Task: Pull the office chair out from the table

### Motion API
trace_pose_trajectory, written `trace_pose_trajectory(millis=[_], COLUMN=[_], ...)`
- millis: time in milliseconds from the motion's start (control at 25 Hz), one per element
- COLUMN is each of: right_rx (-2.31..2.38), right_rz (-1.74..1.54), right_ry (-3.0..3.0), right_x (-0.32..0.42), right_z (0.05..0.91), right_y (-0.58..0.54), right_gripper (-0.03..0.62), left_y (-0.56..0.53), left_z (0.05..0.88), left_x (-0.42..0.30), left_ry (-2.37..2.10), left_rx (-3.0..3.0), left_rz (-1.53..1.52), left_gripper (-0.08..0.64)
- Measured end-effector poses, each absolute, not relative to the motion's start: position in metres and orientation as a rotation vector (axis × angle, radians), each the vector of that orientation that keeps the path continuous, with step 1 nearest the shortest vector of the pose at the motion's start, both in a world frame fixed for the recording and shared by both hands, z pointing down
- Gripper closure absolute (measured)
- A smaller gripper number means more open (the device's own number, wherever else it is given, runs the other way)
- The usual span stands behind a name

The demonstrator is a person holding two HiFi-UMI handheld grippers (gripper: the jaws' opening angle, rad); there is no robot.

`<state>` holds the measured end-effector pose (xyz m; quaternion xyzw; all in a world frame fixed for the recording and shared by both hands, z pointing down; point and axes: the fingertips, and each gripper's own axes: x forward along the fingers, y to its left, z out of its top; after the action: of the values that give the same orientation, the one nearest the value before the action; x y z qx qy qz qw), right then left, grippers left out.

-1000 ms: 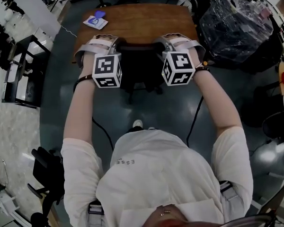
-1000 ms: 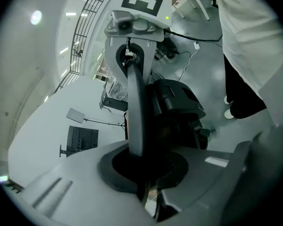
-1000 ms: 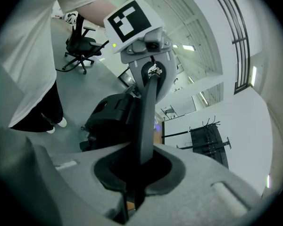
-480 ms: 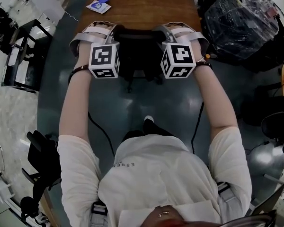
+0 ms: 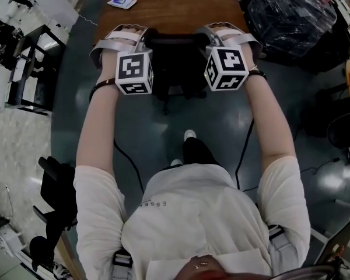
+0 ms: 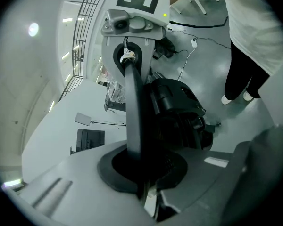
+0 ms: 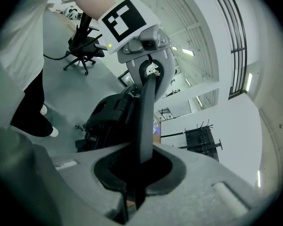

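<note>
The black office chair [image 5: 175, 63] stands just in front of the brown table [image 5: 181, 7], with its backrest towards me. My left gripper [image 5: 143, 38] is shut on the left end of the backrest's top edge [image 6: 133, 121]. My right gripper [image 5: 202, 37] is shut on the right end of that edge [image 7: 146, 121]. In the left gripper view the jaws [image 6: 141, 173] pinch the thin dark rim, which runs up to the other gripper [image 6: 132, 27]. The right gripper view shows the same grip [image 7: 132, 173], with the chair's seat [image 7: 113, 117] below the rim.
A blue and white packet [image 5: 121, 0] lies on the table's far left corner. A plastic-wrapped bundle [image 5: 291, 16] stands to the right, a black rack [image 5: 23, 69] to the left, and another black chair [image 5: 52, 185] at lower left. Cables [image 5: 128, 162] trail over the grey floor beside my shoe [image 5: 189, 135].
Both grippers and the chair have come back from the table towards me, so more of the chair shows in front of it. My feet have stepped back.
</note>
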<state>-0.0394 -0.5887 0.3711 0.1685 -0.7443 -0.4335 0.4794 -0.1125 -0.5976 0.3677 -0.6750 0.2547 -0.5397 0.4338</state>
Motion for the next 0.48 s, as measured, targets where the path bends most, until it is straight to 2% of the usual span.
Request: trace_pose_trajectory(millis=[480], right_rx=[0.434], right_rz=[-1.036], right_ry=[-1.796], right_x=[-0.018], right_z=[0.374], right_y=[-0.487], right_gripper=[0.581], left_y=[-0.488], left_z=[0.371], left_x=[-0.093], left_ry=[0.638], left_rx=[-1.676], left_rz=[-1.344], left_gripper=[0.528])
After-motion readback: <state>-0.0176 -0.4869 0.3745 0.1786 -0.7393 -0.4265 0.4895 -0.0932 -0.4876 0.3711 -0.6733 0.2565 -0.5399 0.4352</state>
